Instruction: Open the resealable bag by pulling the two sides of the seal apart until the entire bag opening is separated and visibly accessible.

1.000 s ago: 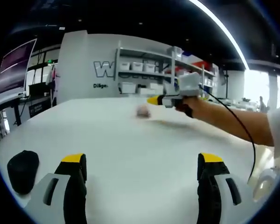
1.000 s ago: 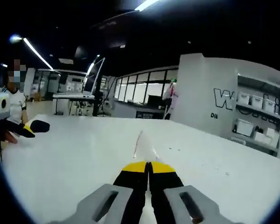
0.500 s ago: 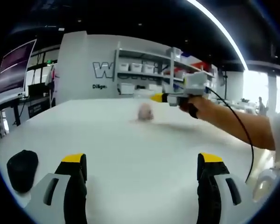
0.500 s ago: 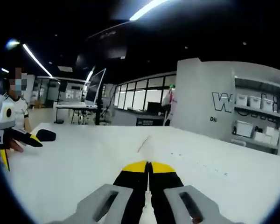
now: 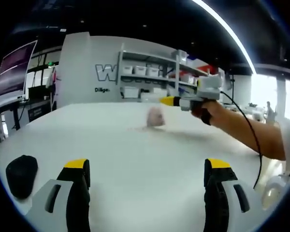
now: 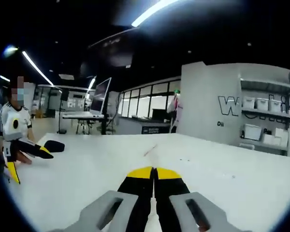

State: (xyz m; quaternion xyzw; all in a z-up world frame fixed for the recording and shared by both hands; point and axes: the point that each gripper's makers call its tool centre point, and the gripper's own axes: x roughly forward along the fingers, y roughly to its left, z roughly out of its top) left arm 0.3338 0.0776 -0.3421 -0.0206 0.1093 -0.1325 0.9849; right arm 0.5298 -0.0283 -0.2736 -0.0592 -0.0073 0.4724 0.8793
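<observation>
Left gripper view, nearest first: the left hand-held gripper hovers low over the white desk with its two yellow-tipped black jaws spread wide and nothing between them. One dark rounded lump lies near the desk's left edge; what it is I cannot tell. Farther out, toward the far edge, the clear resealable plastic bag, with something pinkish inside, hangs blurred just under the tip of the right hand-held gripper, which a hand grips by its handle.

In the right gripper view that gripper's jaws are pressed together, and a thin translucent sheet with a red line, evidently the bag's seal end, rises from them, so it appears clenched on one side of the bag.

My reading: the seal is not yet parted; only one side is held. The next move calls for bringing the released left gripper across to the bag, pinching the opposite lip just beside the right grip, then drawing the two apart along the seal.

Counted: two grippers, one bag, one dark lump.
</observation>
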